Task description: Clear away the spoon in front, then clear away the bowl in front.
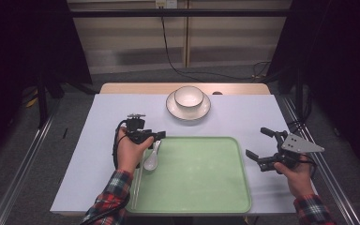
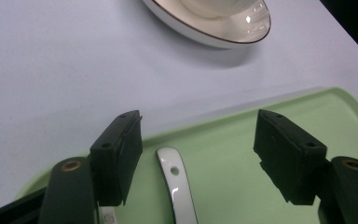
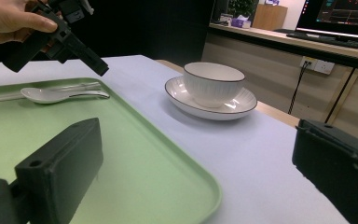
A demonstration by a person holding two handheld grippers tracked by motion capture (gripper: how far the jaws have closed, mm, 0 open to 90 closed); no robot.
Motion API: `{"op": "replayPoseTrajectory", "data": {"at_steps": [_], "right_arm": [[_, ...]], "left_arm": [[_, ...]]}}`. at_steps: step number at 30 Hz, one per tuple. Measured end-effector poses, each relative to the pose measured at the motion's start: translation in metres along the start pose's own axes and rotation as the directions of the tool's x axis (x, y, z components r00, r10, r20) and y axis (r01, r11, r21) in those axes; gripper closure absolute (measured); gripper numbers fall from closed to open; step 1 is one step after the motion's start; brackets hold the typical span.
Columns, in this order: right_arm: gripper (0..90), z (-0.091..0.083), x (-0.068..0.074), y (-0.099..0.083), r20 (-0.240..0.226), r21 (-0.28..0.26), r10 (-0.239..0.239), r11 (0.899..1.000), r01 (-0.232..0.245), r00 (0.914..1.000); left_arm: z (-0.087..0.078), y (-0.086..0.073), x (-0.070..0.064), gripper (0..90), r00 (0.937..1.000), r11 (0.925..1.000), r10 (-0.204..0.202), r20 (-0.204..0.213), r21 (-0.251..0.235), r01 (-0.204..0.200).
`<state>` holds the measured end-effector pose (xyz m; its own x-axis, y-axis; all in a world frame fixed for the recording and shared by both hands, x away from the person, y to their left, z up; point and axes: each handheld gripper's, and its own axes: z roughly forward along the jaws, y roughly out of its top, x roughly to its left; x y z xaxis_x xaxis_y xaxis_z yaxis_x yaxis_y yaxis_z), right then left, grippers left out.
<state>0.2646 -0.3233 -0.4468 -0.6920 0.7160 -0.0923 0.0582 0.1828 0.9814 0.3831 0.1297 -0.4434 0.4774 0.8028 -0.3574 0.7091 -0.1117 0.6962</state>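
Our left gripper (image 2: 198,156) hovers with fingers spread wide and empty, straddling the handle of the white spoon (image 2: 179,186), which lies at the green tray's (image 1: 201,187) left edge. Our right gripper (image 1: 261,146), also wide open and empty, hangs beside the tray's right rim above the bench (image 1: 98,140).

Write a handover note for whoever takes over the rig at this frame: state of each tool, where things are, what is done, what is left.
Left tool: open, jaws hovering on either side of the white spoon's handle at the left edge of the green tray; nothing gripped.
Right tool: open and empty, beside the tray's right edge.
Chopsticks lie along the tray's left rim, next to the spoon.
White bowl sits in the saucer on the table beyond the tray.
Done: left tool lined up on the spoon.
Left: probably close on the handle and lift the spoon; chopsticks, bowl and saucer untouched.
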Motion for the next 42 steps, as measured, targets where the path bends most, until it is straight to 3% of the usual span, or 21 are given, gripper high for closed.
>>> {"op": "replayPoseTrajectory", "data": {"at_steps": [7, 13, 42], "right_arm": [[1.1, -0.001, 0.000, 0.000, 0.002, 0.002, 0.002, 1.000, -0.002, 1.0000], [1.1, -0.001, 0.000, 0.000, 0.007, 0.000, 0.006, 1.000, -0.006, 1.0000], [1.1, -0.002, -0.001, 0.000, 0.002, 0.001, -0.001, 1.000, 0.001, 1.0000]], "left_arm": [[0.001, 0.015, -0.001, 19.7, 0.9988, 0.9956, 0.047, -0.009, -0.081, -0.048], [0.008, 0.025, -0.003, 15.3, 0.9984, 0.9920, 0.054, -0.021, -0.113, -0.055], [0.059, 0.080, -0.001, 7.9, 0.9980, 0.9742, 0.010, -0.063, -0.224, -0.024]]}}
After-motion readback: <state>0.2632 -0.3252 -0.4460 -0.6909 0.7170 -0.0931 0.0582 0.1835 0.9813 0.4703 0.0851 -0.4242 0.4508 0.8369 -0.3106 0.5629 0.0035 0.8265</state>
